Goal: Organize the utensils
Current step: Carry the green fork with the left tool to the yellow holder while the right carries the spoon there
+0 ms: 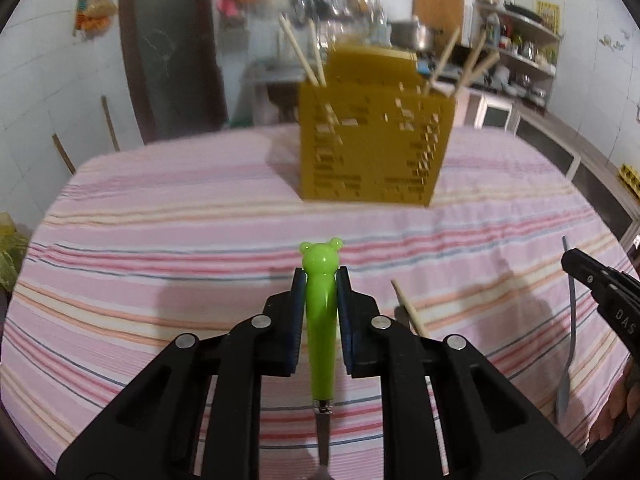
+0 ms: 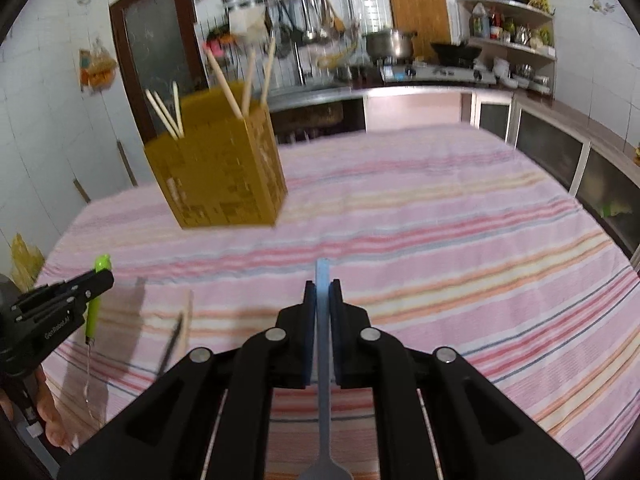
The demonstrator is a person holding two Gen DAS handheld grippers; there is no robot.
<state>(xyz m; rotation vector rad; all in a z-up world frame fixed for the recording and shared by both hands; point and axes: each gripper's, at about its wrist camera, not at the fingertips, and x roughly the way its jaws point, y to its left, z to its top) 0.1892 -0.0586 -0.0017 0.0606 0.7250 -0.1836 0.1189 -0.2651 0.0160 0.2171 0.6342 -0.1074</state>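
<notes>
My left gripper (image 1: 319, 280) is shut on a green bear-headed utensil (image 1: 320, 320), its handle pointing forward above the table. My right gripper (image 2: 322, 290) is shut on a blue-grey utensil (image 2: 323, 340), its handle end forward; this utensil also shows in the left wrist view (image 1: 570, 328). A yellow perforated utensil holder (image 1: 372, 136) stands on the far middle of the table with several chopsticks (image 1: 302, 54) in it. It also shows at the left in the right wrist view (image 2: 220, 164). One loose chopstick (image 1: 408, 307) lies on the cloth beside my left gripper.
The table wears a pink striped cloth (image 1: 200, 216). Behind it are a kitchen counter with pots (image 2: 390, 46), shelves (image 2: 508, 36) and a dark door (image 2: 156, 48). The other gripper and green utensil show at the left in the right wrist view (image 2: 94, 300).
</notes>
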